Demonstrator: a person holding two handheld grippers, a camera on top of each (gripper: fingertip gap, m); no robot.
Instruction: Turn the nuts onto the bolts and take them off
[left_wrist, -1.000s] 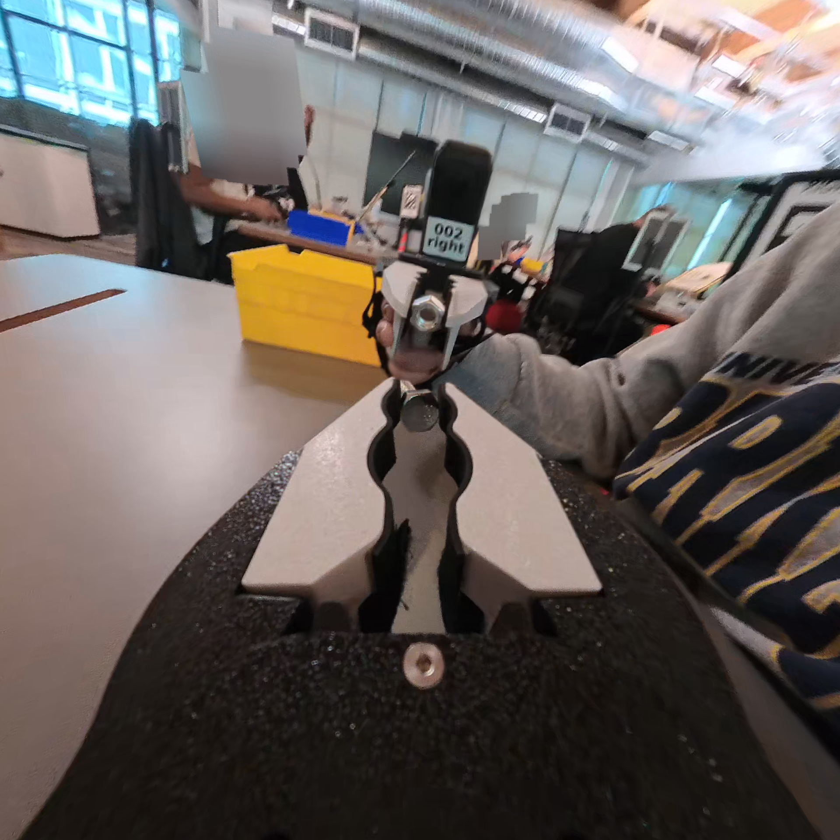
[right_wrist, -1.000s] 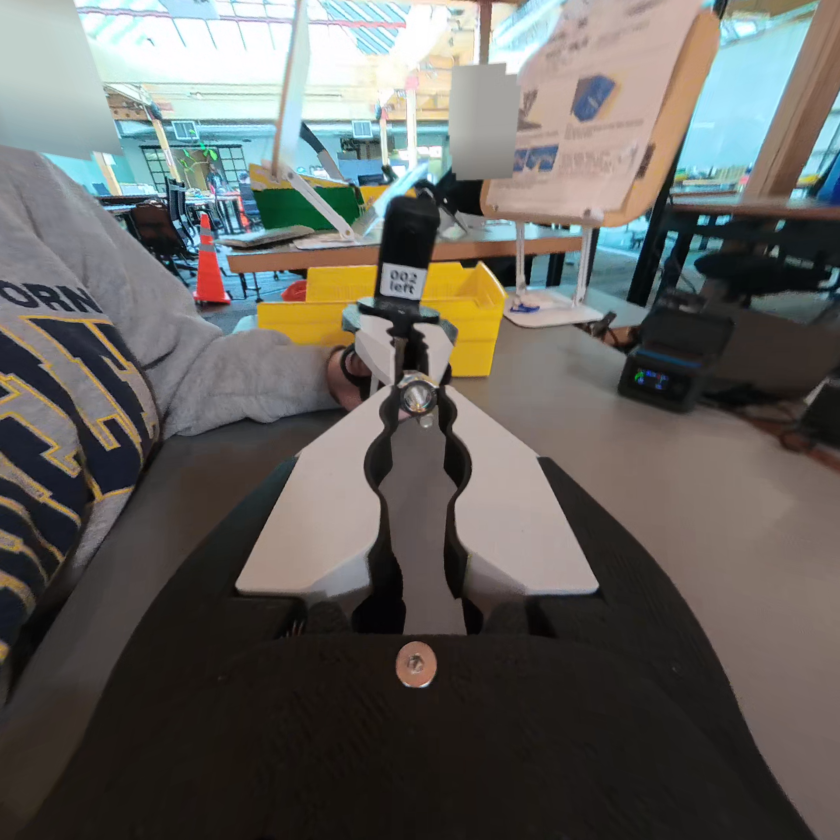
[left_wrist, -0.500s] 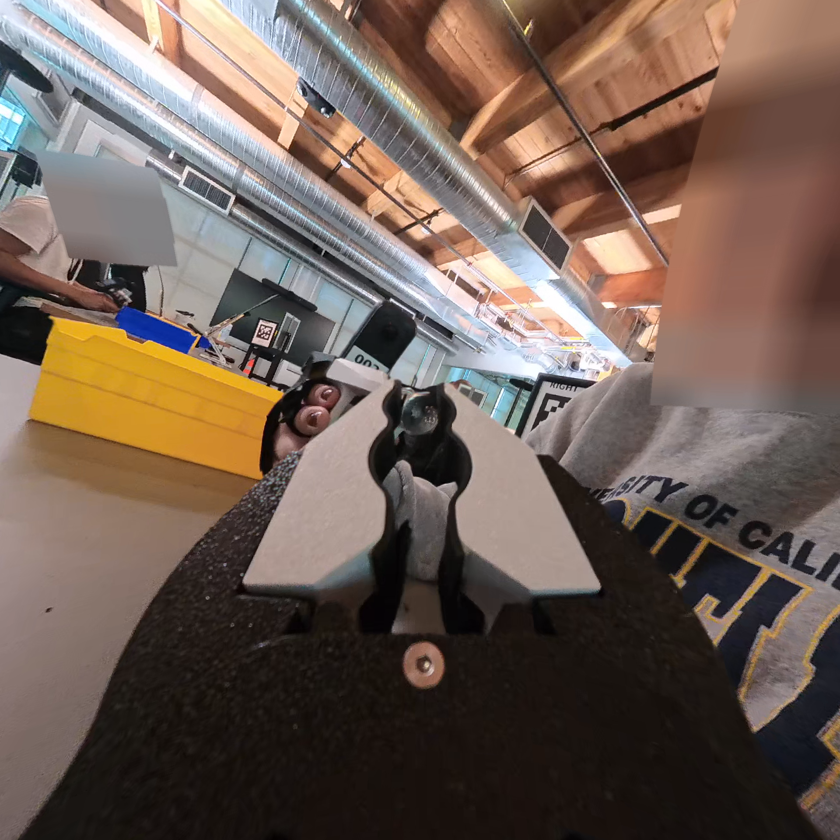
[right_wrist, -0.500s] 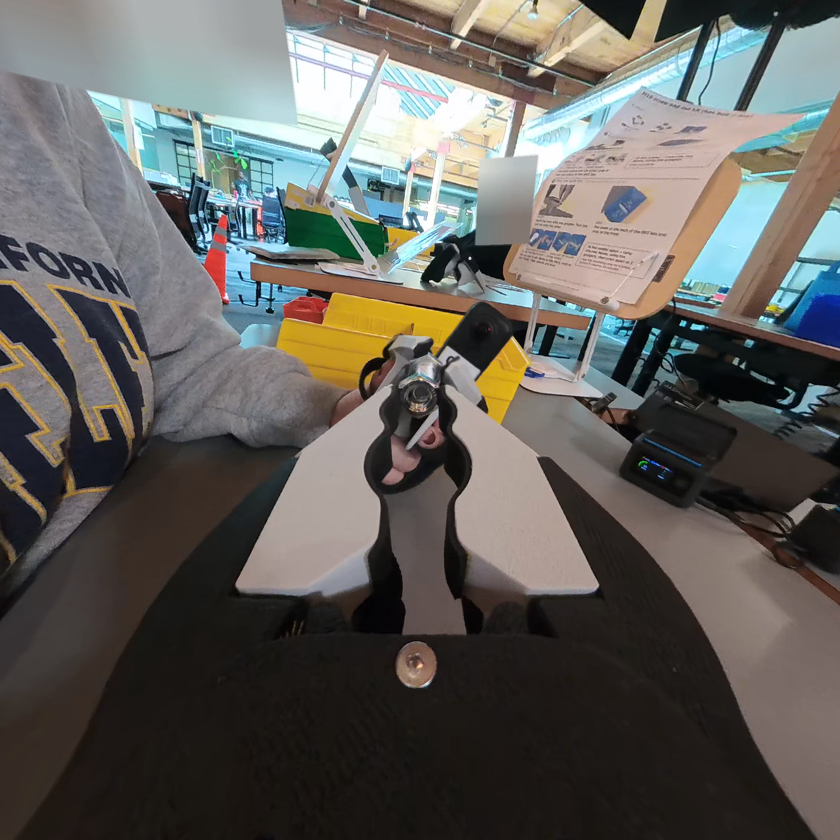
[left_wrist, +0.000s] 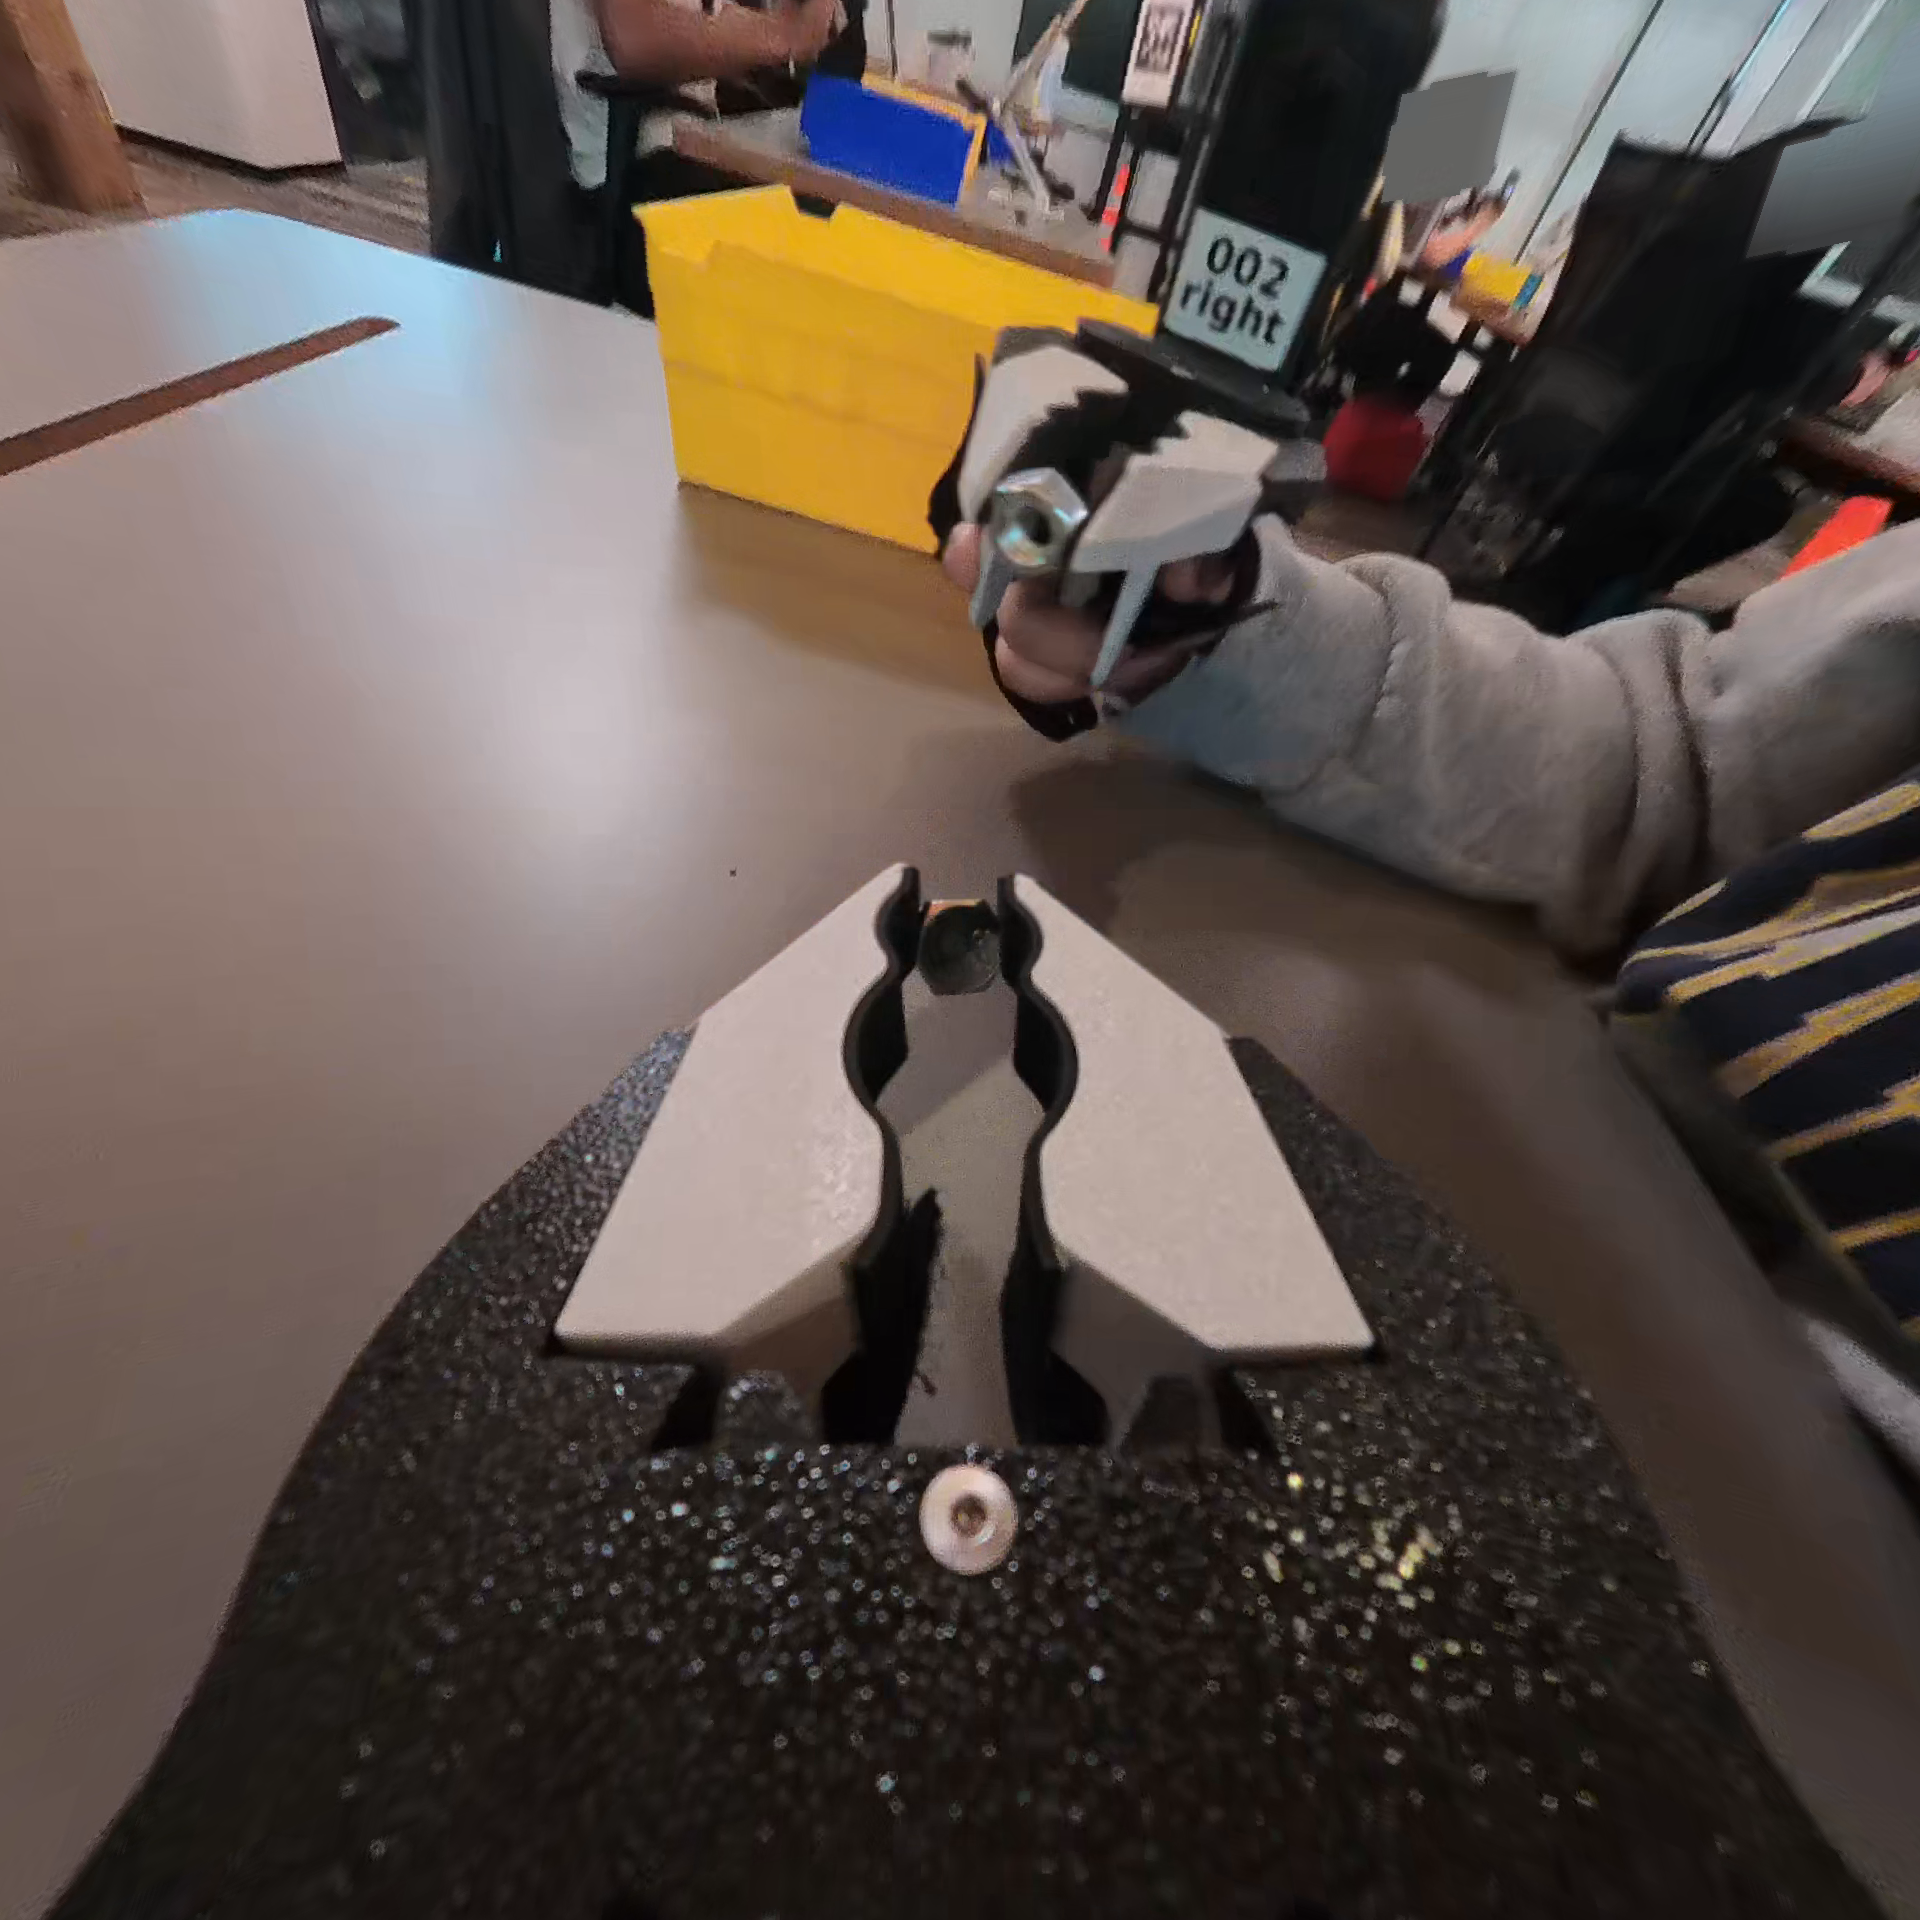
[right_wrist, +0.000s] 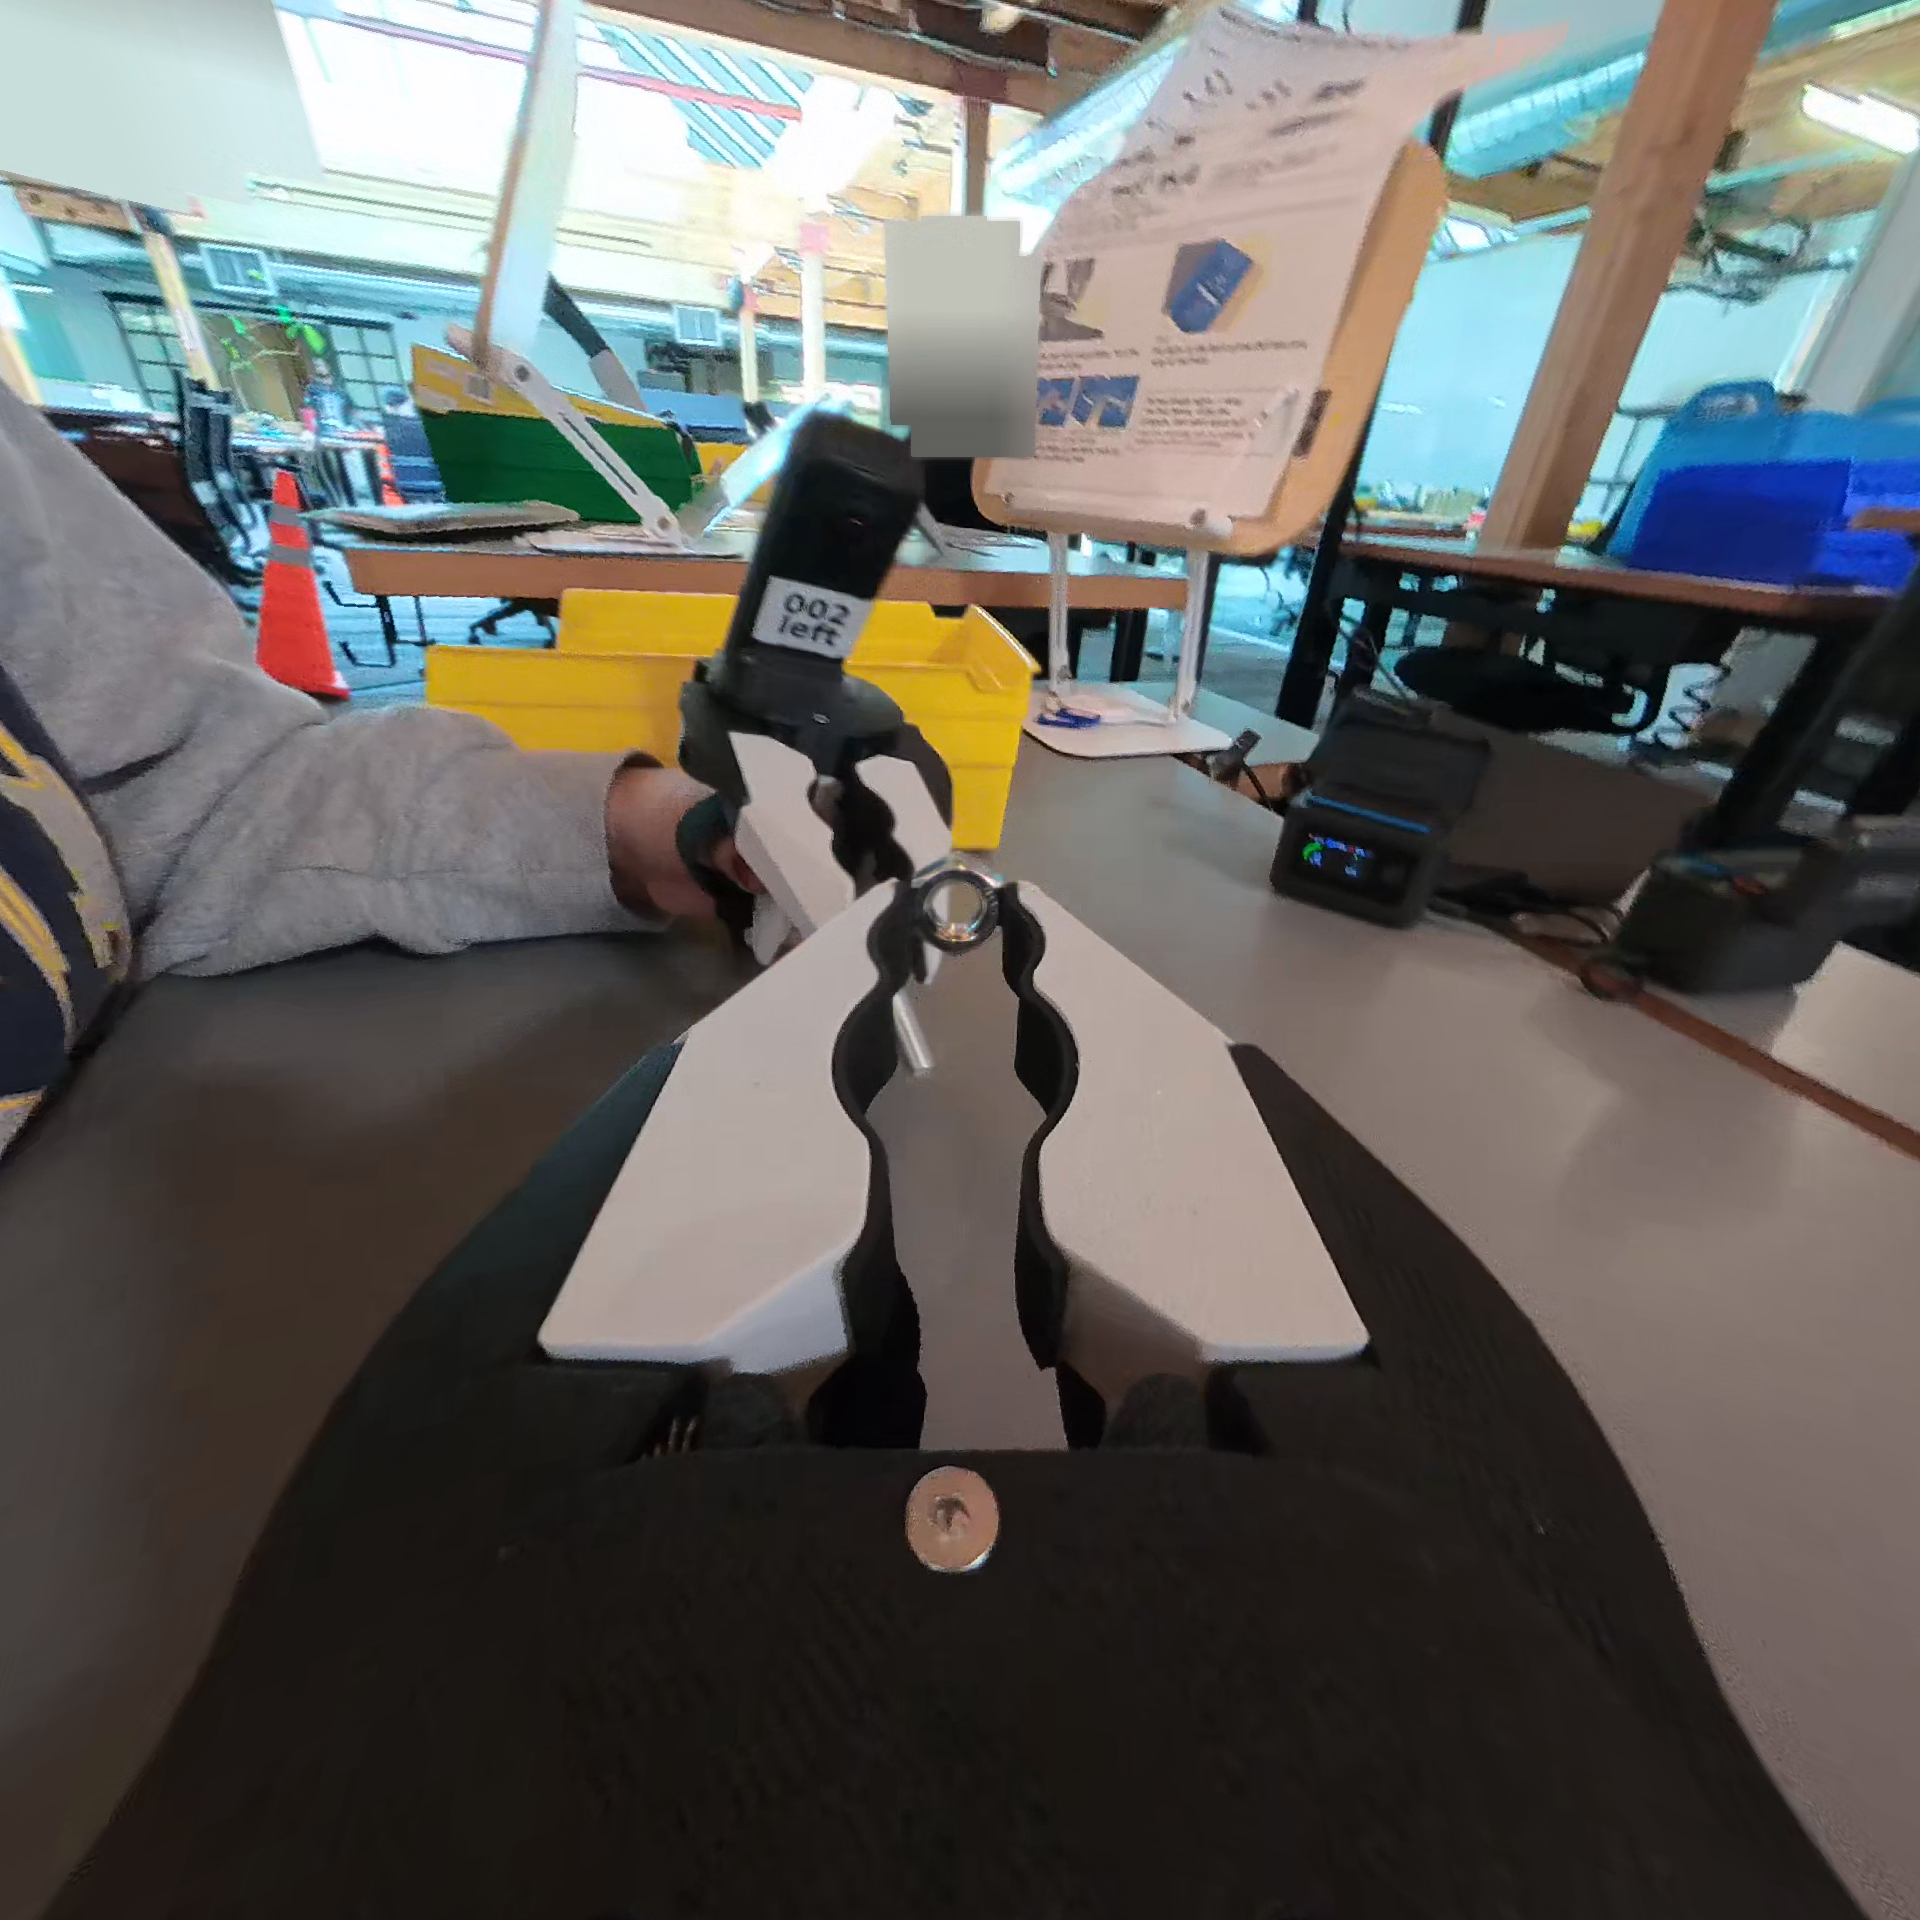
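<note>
While your left tool (left_wrist: 958, 902) sits low over the tabletop (left_wrist: 416, 727), its two pale fingers (left_wrist: 790, 1091) are clamped on the head of the bolt (left_wrist: 958, 948), which sits right at their tips; in the right wrist view the bolt's thin shank (right_wrist: 910, 1029) shows pointing down toward the tabletop beneath that tool (right_wrist: 831, 883). Your right tool (right_wrist: 954, 906) is closed on the nut (right_wrist: 954, 914), a silver hex nut pinched at the very front of its fingers (right_wrist: 1132, 1143) with the threaded hole facing back at the camera. From the left wrist view you can see the same nut (left_wrist: 1029, 520) held up above the tabletop by that tool (left_wrist: 1039, 540), well apart from the bolt, so the two parts are separate. Your grey sleeve (left_wrist: 1455, 727) rests on the tabletop behind the right tool. A yellow bin (left_wrist: 831, 353) stands farther back on the tabletop. A small black device with a lit screen (right_wrist: 1351, 852) sits off to the right side.
</note>
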